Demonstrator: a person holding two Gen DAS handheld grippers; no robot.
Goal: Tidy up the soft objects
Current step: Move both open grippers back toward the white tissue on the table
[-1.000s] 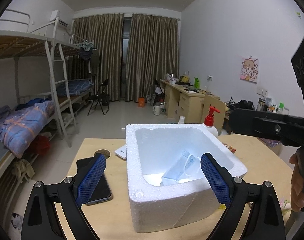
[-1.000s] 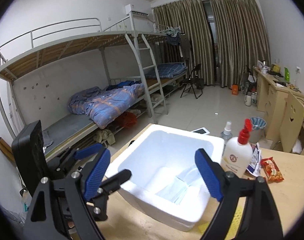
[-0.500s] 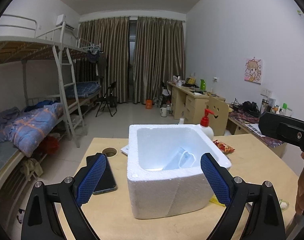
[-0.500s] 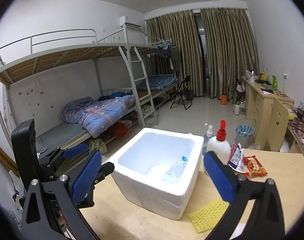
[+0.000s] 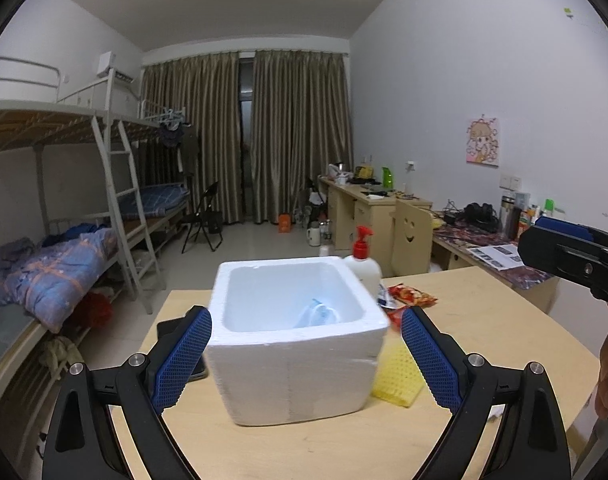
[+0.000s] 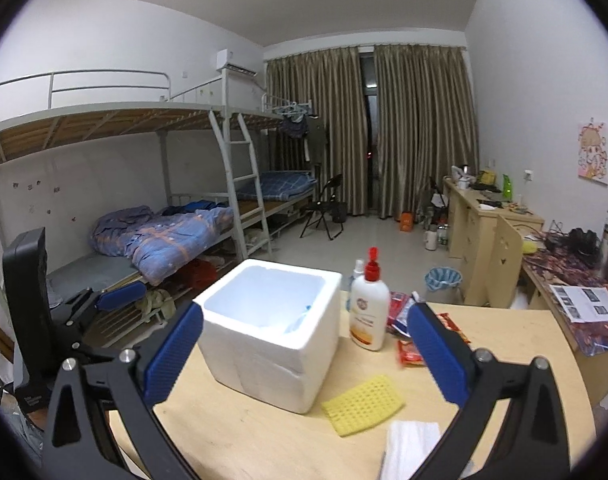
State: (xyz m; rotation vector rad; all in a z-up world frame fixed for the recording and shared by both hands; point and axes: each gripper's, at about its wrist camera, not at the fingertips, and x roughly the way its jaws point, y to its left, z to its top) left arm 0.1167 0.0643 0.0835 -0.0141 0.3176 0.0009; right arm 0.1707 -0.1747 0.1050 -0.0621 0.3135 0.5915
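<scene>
Square foam box (image 5: 296, 344), blue mask (image 5: 318, 314) inside. Waffled yellow sponge (image 6: 362, 404). White cloth (image 6: 412, 440) in right view only. Left gripper (image 5: 306, 360), right gripper (image 6: 304, 350) wide, empty.

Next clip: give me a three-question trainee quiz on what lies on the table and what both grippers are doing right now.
1. True or false: the yellow waffle-textured sponge cloth lies inside the white foam box.
2. What does the box hold? A) a pale blue face mask B) a phone C) nothing
3. What stands right beside the box, on the sponge cloth's side?

Key:
1. False; it lies on the wooden table.
2. A, the mask.
3. The white pump bottle with a red top.

Left gripper and right gripper are open and empty.
</scene>
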